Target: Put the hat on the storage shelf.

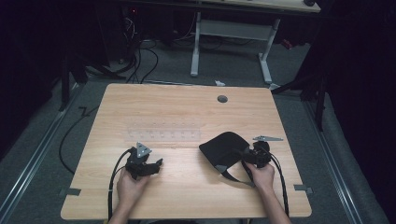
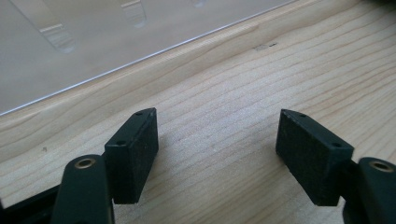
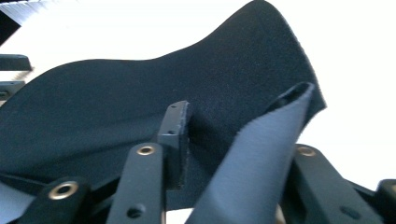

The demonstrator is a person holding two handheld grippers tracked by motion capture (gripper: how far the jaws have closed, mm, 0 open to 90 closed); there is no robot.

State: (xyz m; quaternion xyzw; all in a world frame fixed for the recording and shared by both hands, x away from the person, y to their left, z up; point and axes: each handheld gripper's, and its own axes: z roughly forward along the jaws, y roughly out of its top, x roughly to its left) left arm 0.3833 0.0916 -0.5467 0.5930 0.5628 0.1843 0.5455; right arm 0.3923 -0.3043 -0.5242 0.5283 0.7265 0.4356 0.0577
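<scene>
A black fabric piece point(image 1: 223, 149), a curved cloth with a grey strap point(image 1: 229, 176) trailing from its lower edge, lay on the wooden table point(image 1: 187, 102) right of centre in the high view, its right end raised at the right gripper point(image 1: 246, 155). In the right gripper view the fabric point(image 3: 140, 107) spread across the middle of the frame and a grey strap end point(image 3: 261, 163) stood up in the gap between the 2 black jaws; the left pad point(image 3: 176, 135) lay against the cloth, while the other pad was hidden behind the strap, so I cannot tell whether the grip was fully pressed home. The left gripper point(image 1: 157, 164) rested low at the lower left of the high view, well apart from the fabric, a grey three-cornered plate on top of it. In the left gripper view its jaws stood wide with bare wood between them, holding nothing. A clear plastic sheet point(image 1: 163, 135) lay flat near the table's middle, filling the upper left of the left gripper view point(image 2: 70, 46). A small grey metal bracket point(image 1: 267, 138) sat just right of the fabric
</scene>
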